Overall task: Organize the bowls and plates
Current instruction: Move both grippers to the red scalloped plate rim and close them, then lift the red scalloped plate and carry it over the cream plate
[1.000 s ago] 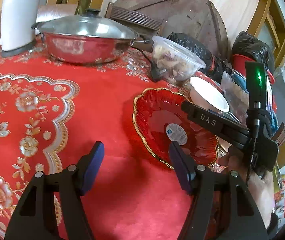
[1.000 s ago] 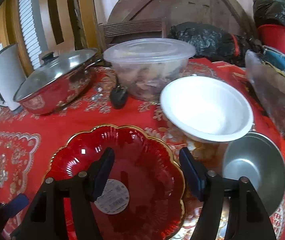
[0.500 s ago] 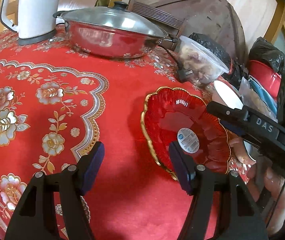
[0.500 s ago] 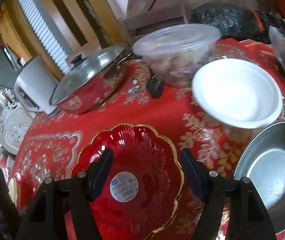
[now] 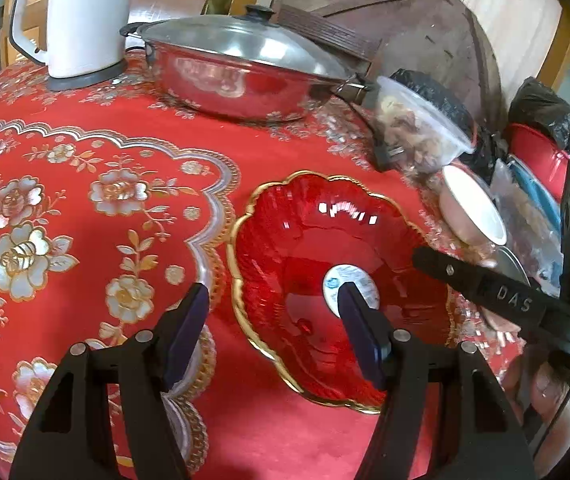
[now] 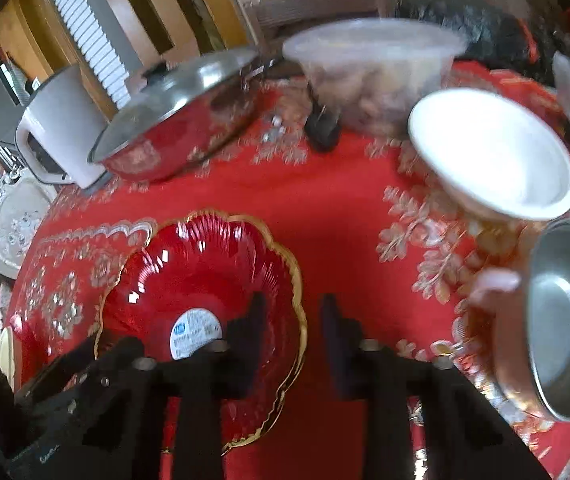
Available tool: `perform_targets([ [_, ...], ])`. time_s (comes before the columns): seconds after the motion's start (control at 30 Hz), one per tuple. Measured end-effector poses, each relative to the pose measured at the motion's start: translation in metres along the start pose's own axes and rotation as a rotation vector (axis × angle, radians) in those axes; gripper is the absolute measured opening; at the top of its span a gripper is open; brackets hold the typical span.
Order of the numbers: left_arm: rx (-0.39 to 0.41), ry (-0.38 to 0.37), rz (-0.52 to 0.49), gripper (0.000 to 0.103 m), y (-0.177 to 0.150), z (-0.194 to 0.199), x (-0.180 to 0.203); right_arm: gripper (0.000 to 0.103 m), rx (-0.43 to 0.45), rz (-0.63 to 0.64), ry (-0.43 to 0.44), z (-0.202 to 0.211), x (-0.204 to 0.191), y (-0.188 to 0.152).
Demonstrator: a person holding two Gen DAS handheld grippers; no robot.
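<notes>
Left wrist: both grippers open, holding nothing.
Left gripper [image 5: 275,322] straddles red plate [image 5: 309,248] rim; right gripper [image 6: 293,330] astride its far edge.

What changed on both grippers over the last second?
The right gripper shifted right: its fingers framed the middle of the red plate before and now straddle the plate's right rim, closer together. The left gripper moved in toward the plate, its right finger now over the bowl of it. Neither grips anything. Plate, white bowl and steel bowl stayed put.
</notes>
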State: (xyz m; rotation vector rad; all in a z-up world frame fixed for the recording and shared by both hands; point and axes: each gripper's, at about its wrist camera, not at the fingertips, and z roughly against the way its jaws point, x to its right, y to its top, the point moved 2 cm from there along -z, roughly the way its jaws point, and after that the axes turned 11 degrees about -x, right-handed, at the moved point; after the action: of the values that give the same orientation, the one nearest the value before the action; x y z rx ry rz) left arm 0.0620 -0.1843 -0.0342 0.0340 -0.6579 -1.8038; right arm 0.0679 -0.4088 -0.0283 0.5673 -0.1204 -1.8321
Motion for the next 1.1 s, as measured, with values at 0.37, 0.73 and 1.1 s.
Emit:
perform_targets([
  [0.37, -0.025, 0.062, -0.023, 0.015, 0.001, -0.001, -0.002, 0.014, 0.028, -0.019, 0.005, 0.002, -0.002, -0.004],
  [0.73, 0.048, 0.106, -0.052, 0.014, -0.001, 0.033, -0.007, 0.014, 0.045, -0.008, 0.096, 0.017, -0.019, -0.009],
  [1.1, 0.066, 0.133, -0.006, 0.015, -0.016, 0.074, -0.043, 0.013, 0.054, 0.099, 0.119, 0.035, -0.076, -0.027],
])
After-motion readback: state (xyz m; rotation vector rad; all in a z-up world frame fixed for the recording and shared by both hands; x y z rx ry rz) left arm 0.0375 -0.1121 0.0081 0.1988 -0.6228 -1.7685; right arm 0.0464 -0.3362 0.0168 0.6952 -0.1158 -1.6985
